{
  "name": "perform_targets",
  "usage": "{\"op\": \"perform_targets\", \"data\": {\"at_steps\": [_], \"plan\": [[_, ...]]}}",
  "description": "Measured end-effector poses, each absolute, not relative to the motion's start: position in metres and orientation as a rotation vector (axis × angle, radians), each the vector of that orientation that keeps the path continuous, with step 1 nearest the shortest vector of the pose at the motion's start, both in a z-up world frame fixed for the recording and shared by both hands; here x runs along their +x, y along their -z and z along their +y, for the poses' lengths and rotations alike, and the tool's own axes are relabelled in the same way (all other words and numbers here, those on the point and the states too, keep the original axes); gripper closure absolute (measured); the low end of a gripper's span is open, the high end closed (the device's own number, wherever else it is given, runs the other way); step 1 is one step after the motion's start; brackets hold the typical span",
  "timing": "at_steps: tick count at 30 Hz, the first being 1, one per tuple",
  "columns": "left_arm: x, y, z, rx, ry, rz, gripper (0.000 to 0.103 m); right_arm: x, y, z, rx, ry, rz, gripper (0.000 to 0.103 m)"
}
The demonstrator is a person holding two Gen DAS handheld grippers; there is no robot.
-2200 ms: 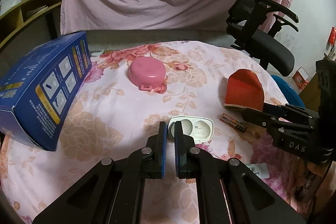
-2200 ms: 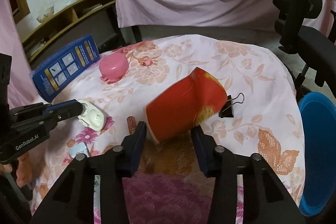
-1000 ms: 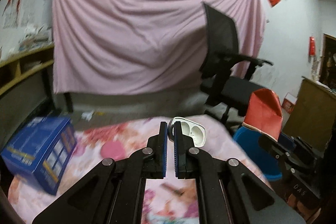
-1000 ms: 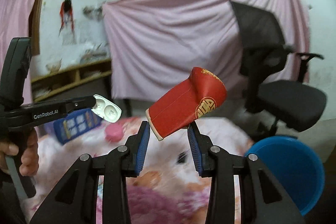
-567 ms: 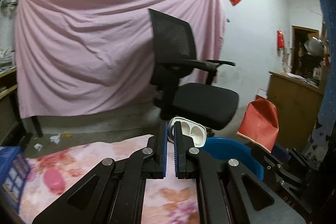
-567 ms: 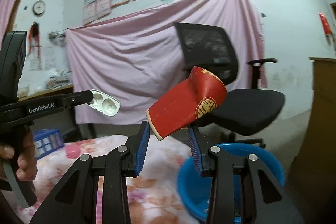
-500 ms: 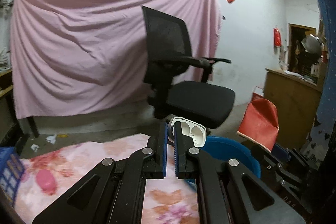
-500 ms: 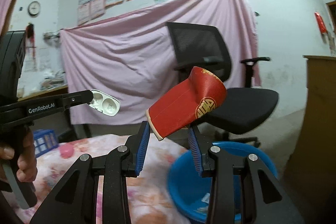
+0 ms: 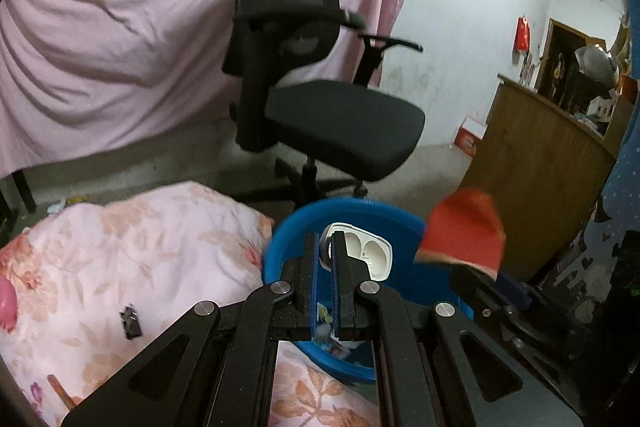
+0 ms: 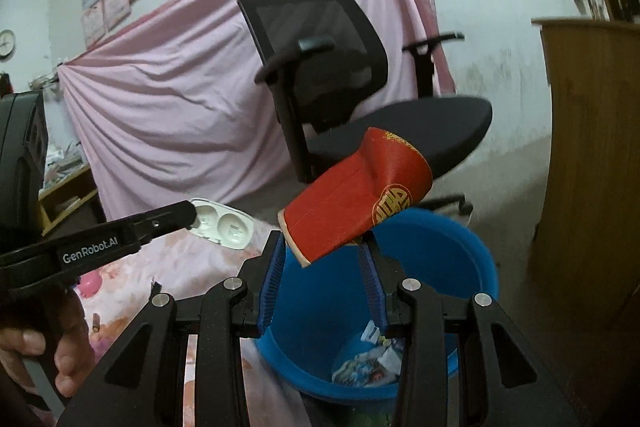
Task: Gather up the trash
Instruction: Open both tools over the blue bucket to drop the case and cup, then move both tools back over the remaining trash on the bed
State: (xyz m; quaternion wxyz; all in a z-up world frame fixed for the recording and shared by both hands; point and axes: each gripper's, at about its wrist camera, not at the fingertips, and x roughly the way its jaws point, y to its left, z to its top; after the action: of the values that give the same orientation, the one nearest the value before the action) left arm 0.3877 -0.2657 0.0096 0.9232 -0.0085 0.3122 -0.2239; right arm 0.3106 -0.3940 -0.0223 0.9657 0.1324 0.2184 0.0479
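Dim indoor light, strong fisheye bending, dark vignetted corners, slight motion blur, murky foreground shadows.

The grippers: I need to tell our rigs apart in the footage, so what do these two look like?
Both are matte black plastic. The right gripper has angular linkage arms with triangular cut-outs, silver pivot screws and two straight fingers faced with ribbed blue pads. The left gripper carries white "GenRobot.AI" lettering along its side and a pistol-style handle in the person's hand. No cables or sleeve show.

A round blue plastic bin (image 10: 452, 251) stands right of the floral-clothed tabletop (image 9: 132, 247). Scrap wrappers (image 10: 368, 359) lie inside it. A black mesh office chair (image 9: 312, 87) stands behind.
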Motion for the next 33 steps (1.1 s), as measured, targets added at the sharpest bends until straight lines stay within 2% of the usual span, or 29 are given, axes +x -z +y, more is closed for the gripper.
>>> {"op": "perform_targets", "data": {"at_steps": [11,16,21,25,30,33], "plan": [[0.381,-0.005,-0.251,-0.011,0.440,0.670,0.096,0.311,0.027,-0.395,0.283,-0.095,0.478,0.064],[0.377,-0.009,-0.241,-0.011,0.425,0.659,0.085,0.311,0.021,-0.394,0.278,-0.099,0.462,0.062],[0.368,-0.019,-0.223,-0.018,0.391,0.638,0.082,0.306,0.010,-0.388,0.264,-0.113,0.423,0.060],[0.357,-0.029,-0.207,-0.019,0.363,0.612,0.078,0.303,-0.001,-0.379,0.266,-0.129,0.392,0.054],[0.336,-0.048,-0.173,-0.035,0.303,0.530,0.077,0.294,-0.019,-0.358,0.250,-0.164,0.321,0.050],[0.323,-0.060,-0.150,-0.056,0.266,0.481,0.075,0.286,-0.030,-0.342,0.236,-0.198,0.263,0.043]]}}
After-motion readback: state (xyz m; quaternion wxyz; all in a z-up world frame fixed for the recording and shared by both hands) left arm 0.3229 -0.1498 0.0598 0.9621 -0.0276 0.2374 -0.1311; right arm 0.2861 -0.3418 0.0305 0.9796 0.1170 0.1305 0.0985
